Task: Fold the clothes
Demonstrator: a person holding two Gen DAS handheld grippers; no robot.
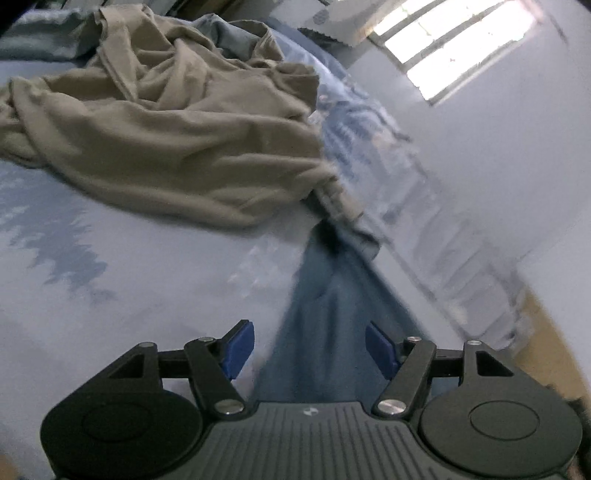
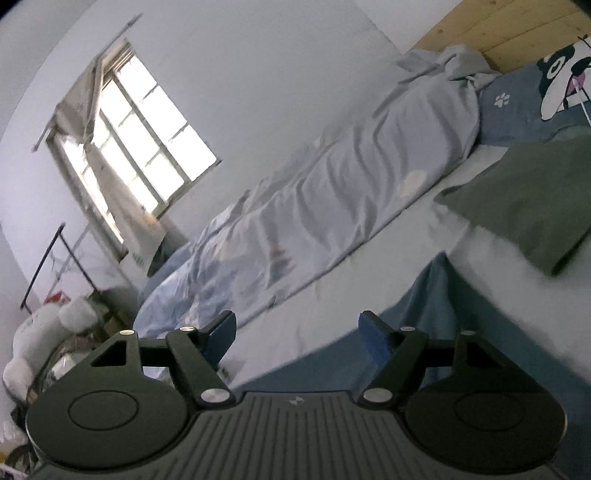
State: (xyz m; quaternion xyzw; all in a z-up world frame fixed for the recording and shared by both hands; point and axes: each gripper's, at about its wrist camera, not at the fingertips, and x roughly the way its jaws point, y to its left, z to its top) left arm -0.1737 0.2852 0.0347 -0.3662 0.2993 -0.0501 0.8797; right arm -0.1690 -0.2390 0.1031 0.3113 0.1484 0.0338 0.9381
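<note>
A crumpled beige garment [image 1: 173, 140] lies in a heap on the pale bed sheet [image 1: 110, 302], in the upper left of the left wrist view. My left gripper [image 1: 309, 350] is open and empty, well short of the garment, over the bed's near edge. In the right wrist view a flat, folded dark green garment [image 2: 532, 199] lies on the sheet at the right. My right gripper [image 2: 297, 338] is open and empty, to the lower left of the green garment, over the mattress edge.
A rolled pale blue duvet [image 2: 332, 206] runs along the wall side of the bed. A cartoon-dog pillow [image 2: 546, 88] lies at the wooden headboard [image 2: 498, 29]. A window [image 2: 140, 140], a clothes rack [image 2: 48, 258] and a white plush toy [image 2: 40, 332] stand beyond the bed's foot.
</note>
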